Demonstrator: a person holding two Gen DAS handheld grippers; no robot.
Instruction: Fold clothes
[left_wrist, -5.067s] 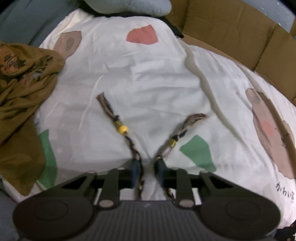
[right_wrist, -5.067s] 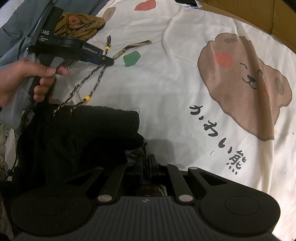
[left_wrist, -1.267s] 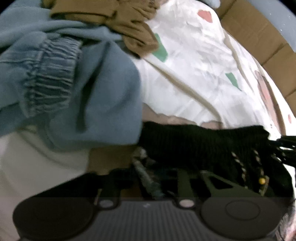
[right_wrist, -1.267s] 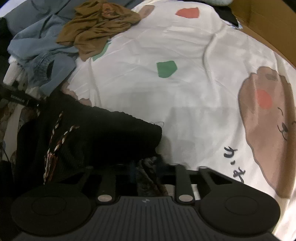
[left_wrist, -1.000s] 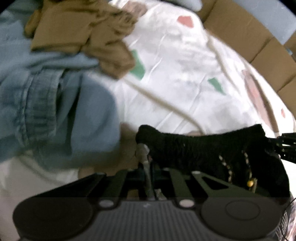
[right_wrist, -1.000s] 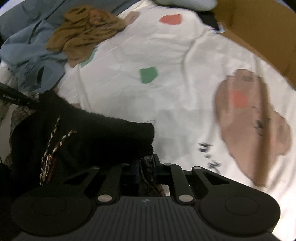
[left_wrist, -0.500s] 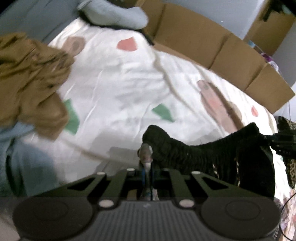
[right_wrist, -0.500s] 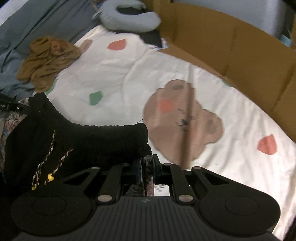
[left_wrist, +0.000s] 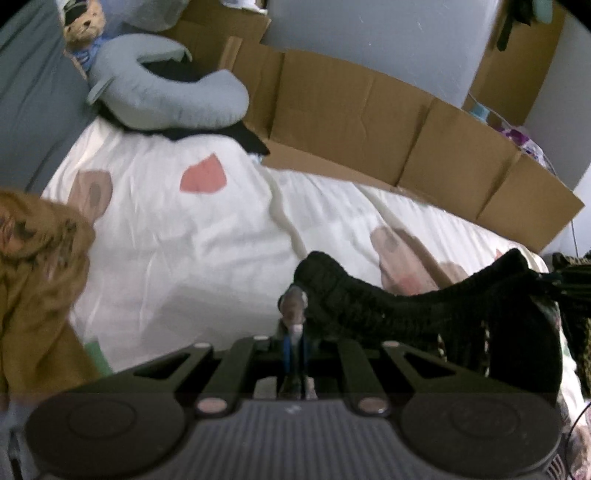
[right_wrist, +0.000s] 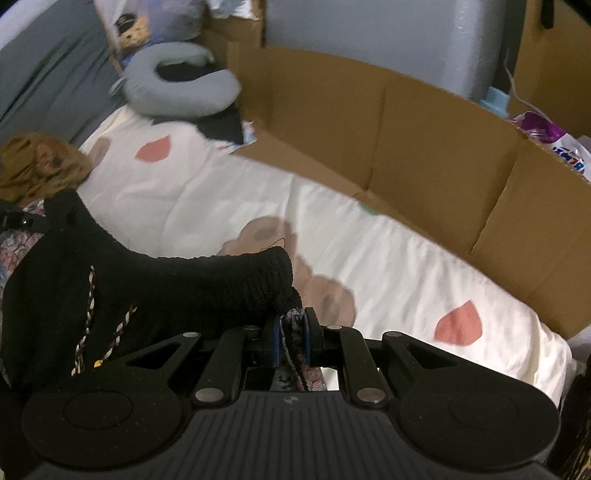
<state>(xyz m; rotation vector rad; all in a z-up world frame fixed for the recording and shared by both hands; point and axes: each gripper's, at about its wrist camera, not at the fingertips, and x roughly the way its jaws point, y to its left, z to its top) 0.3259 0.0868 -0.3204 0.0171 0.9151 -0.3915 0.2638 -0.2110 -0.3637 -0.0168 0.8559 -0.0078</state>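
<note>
Left wrist view: left gripper (left_wrist: 294, 345) clamped on a corner of the black knit garment (left_wrist: 388, 306); its waistband runs toward 3 o'clock, above the white bear-print sheet (left_wrist: 192, 251).
Right wrist view: right gripper (right_wrist: 290, 341) pinched on the other corner; black knit garment (right_wrist: 166, 288) stretches toward 9 o'clock (cords dangling).
Nearer hand: neither, one at each end.

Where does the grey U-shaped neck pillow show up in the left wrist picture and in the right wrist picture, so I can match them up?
Left wrist view: grey neck pillow at upper left, at the far end of the white bedspread, beside the cardboard wall.
Right wrist view: the pillow also sits upper left, looking smaller.
Shared landmark: the pink patch printed on the bedspread just in front of the pillow.
</note>
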